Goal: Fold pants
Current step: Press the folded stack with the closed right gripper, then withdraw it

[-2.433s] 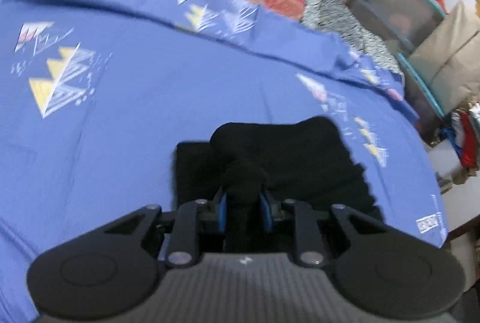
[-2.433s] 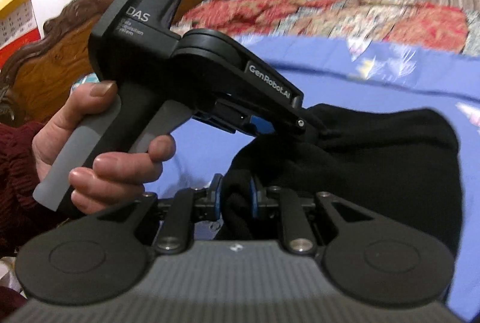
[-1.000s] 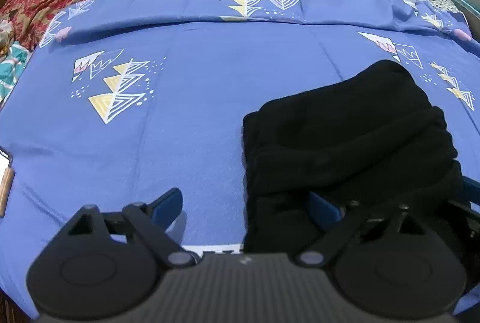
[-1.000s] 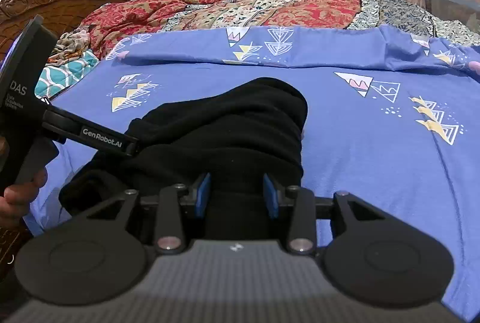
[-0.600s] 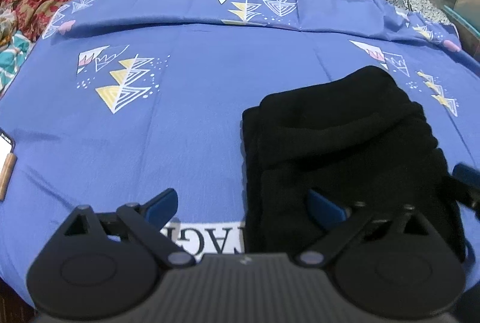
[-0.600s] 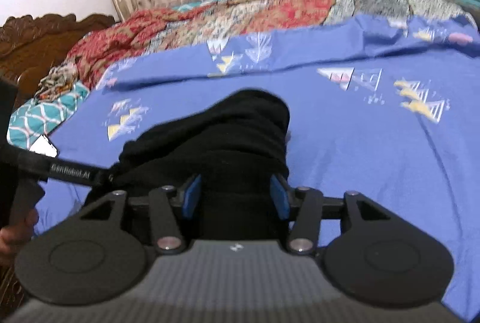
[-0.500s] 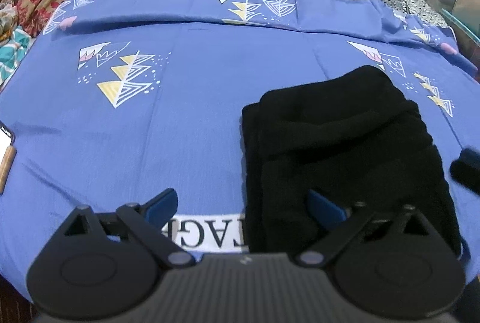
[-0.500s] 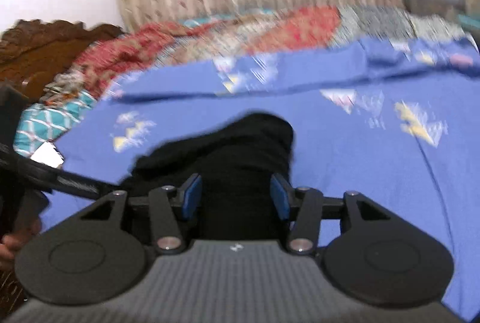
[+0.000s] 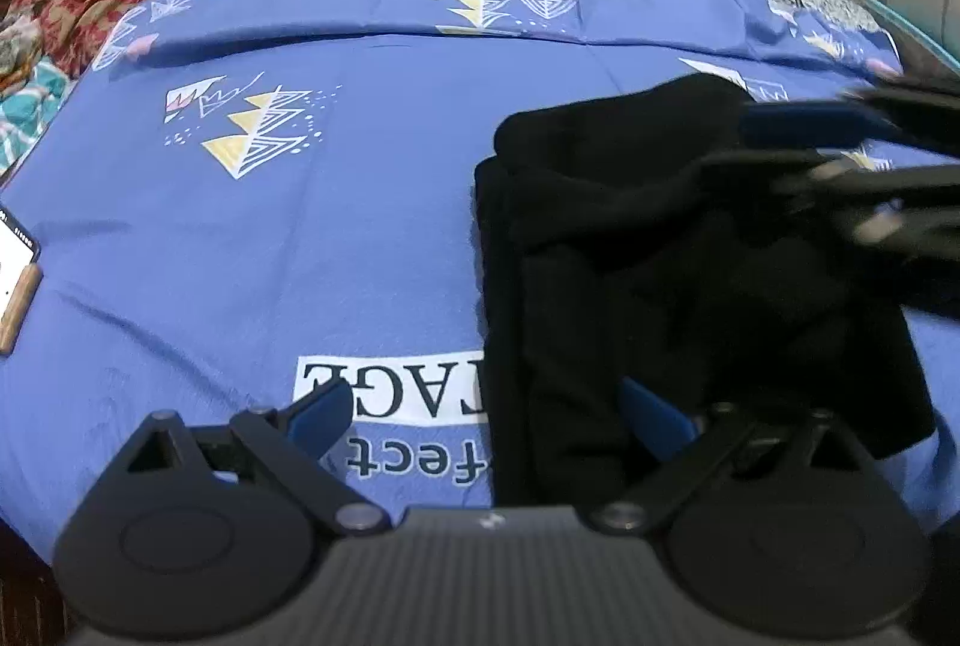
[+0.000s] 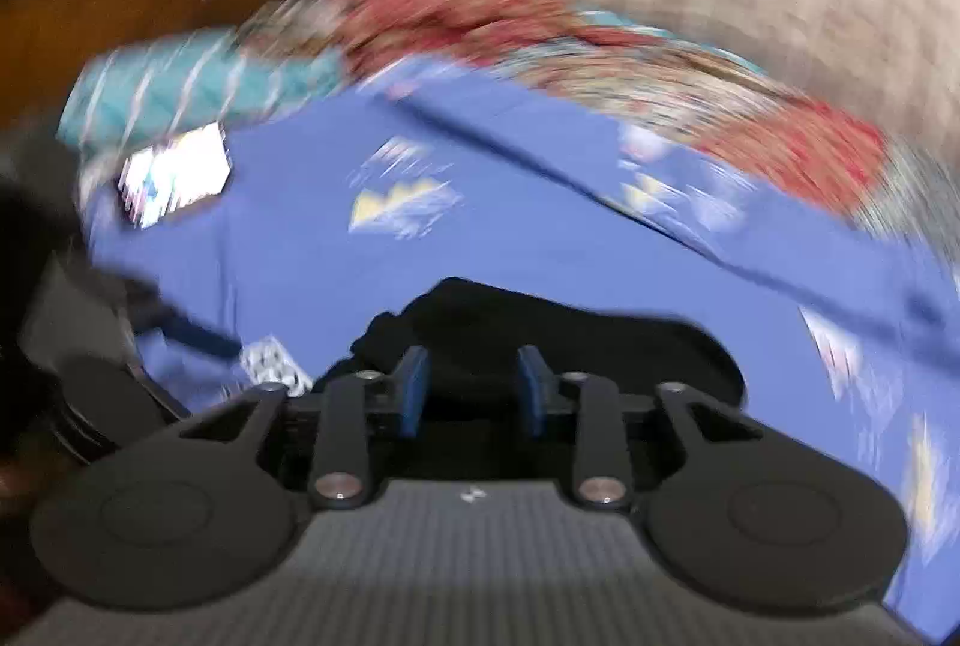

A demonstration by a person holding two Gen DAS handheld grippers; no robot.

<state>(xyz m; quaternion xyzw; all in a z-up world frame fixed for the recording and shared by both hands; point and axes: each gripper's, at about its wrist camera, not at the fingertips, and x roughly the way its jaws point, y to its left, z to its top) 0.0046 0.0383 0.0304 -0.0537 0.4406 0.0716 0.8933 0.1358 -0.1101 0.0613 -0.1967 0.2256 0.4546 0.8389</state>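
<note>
The folded pants [image 9: 672, 250] lie near the bed's [image 9: 312, 238] front edge. My left tool [image 9: 492, 415] gapes wide, empty; my right tool [image 10: 472, 391] is parted, gripping nothing.

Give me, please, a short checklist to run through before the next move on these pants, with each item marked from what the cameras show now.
1. Left gripper open and free of cloth: ok.
2. Right gripper released from the black pants: cannot tell, the frame is blurred, though its fingers stand apart.
3. Pants lying as a folded bundle on the blue bedsheet: ok.
4. Layers lined up at the edges: not ok, the top layer bulges unevenly.
5. Phone at the sheet's left edge away from the pants: ok.
</note>
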